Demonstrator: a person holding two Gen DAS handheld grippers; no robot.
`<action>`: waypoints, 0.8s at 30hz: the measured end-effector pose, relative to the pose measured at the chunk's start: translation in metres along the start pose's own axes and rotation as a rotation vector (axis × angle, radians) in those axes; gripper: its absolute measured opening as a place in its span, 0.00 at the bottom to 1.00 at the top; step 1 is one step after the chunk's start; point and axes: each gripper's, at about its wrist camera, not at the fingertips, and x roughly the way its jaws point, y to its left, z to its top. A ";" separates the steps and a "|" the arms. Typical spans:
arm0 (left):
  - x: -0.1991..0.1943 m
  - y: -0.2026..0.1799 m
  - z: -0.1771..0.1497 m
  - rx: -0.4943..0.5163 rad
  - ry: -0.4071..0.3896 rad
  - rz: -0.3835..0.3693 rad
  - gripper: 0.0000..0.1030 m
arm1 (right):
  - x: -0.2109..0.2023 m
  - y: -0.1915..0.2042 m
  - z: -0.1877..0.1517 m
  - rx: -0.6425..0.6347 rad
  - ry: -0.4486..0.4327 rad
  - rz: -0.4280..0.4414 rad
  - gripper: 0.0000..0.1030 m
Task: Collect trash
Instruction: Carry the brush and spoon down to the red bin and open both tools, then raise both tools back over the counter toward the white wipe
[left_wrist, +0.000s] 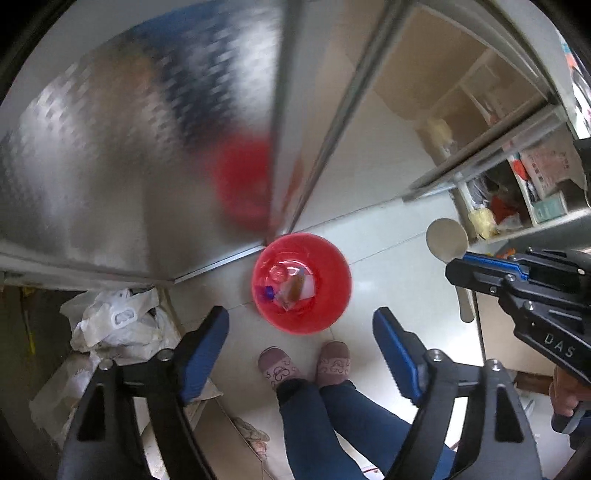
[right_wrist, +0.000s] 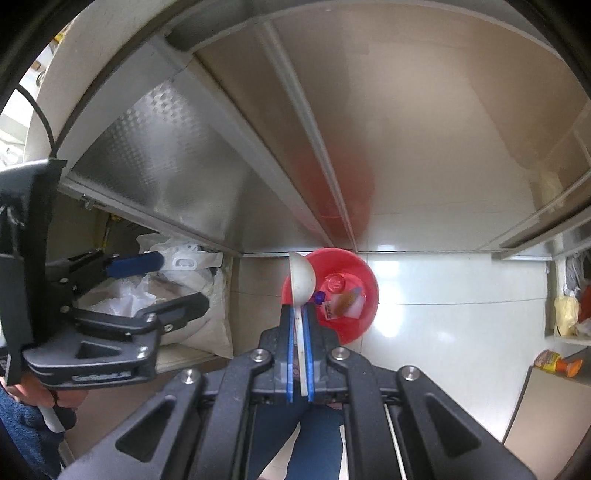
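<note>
While both grippers hang over the floor, risk first: white flat plastic spoon (right_wrist: 301, 291), pinched by its handle, could miss the round red plastic bin (left_wrist: 301, 282) if dropped off-centre, since its bowl overhangs only the bin's near-left rim; left gripper (left_wrist: 301, 345) spread wide, nothing between its blue pads; right gripper (right_wrist: 301, 332) pressed together on the spoon; bin sits on tiled floor against the cabinet base, wrappers already inside.
</note>
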 end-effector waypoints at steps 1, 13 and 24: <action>0.002 0.003 -0.001 0.000 -0.002 0.011 0.83 | 0.006 0.000 0.000 -0.007 0.004 0.003 0.04; 0.015 0.033 -0.013 -0.076 0.005 -0.012 1.00 | 0.056 0.014 0.002 -0.109 0.072 -0.020 0.04; 0.004 0.038 -0.020 -0.080 0.006 0.013 1.00 | 0.069 0.013 -0.003 -0.062 0.108 -0.062 0.66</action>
